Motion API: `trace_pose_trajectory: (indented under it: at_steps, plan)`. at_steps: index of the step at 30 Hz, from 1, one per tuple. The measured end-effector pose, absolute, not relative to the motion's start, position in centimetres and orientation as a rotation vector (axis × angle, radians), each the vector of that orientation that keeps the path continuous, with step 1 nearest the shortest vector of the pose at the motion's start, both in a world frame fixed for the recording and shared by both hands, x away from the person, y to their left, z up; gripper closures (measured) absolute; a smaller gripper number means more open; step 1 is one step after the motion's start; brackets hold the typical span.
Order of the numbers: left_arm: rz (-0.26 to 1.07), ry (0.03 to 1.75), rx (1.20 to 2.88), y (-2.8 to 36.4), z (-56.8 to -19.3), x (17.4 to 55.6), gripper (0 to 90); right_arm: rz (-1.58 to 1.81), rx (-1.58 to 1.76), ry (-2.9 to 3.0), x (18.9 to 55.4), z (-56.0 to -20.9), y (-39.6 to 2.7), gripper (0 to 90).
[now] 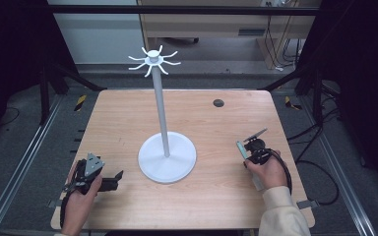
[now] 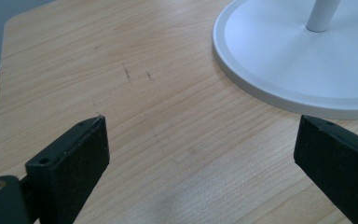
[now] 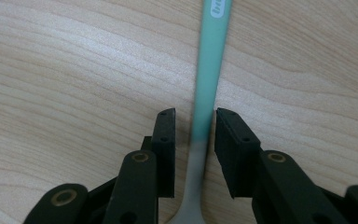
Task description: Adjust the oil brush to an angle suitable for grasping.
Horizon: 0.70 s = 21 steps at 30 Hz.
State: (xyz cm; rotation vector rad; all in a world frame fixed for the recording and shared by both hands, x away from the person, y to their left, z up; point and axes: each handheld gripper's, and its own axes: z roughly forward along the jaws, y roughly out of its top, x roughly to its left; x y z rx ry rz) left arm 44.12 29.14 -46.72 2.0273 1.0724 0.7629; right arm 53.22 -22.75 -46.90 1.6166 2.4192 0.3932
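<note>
Pale wood-grain table (image 1: 128, 113) with rounded corners, a small dark round plug (image 1: 218, 103) set into it near the far edge. Smack in the middle sits a white stand (image 1: 167, 156): a flat round disc base with a raised lip, a thin straight pole, and a little hub up top with curved hooks (image 1: 152, 60) fanning out like spider legs. Looks like smooth matte plastic or painted metal, can't tell which.

Left gripper (image 1: 112, 181) sits on the near left of the table, held in the person's left hand (image 1: 81, 201), pointing toward the stand's base. From its own camera, the two blocky black jaws are spread wide with nothing between them, just bare grain and a few faint scuff marks (image 2: 129, 73). The base edge curves in at the top right of that view.

Right gripper (image 1: 246, 147) is on the near right, gripped by the right hand (image 1: 268, 172) with a cream sleeve (image 1: 283, 214). Its jaws are nearly closed around a slim utensil handle (image 3: 209, 79). Mint green, smooth, with a small white label near the far end, fading to grey metal closer to the camera. There's a sliver of gap on each side of the handle, so I can't tell if the pads are actually pinching it or just bracketing it. The handle lies along the tabletop, well to the right of the stand.
</note>
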Motion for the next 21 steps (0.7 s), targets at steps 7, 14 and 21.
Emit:
trace_pose_trajectory:
  at_steps: [7,14,21]
  plan:
    - [0.767,1.068,2.031,29.08,-46.74,44.16,2.9,0.398,1.633,2.422,53.31,-46.92,-22.83,73.9]
    - [0.763,1.064,2.036,28.86,-46.79,44.15,2.9,0.397,1.639,2.423,53.37,-46.92,-22.87,76.4]
    - [0.764,1.064,2.036,28.84,-46.77,44.15,2.9,0.402,1.652,2.413,53.44,-46.91,-23.01,79.8]
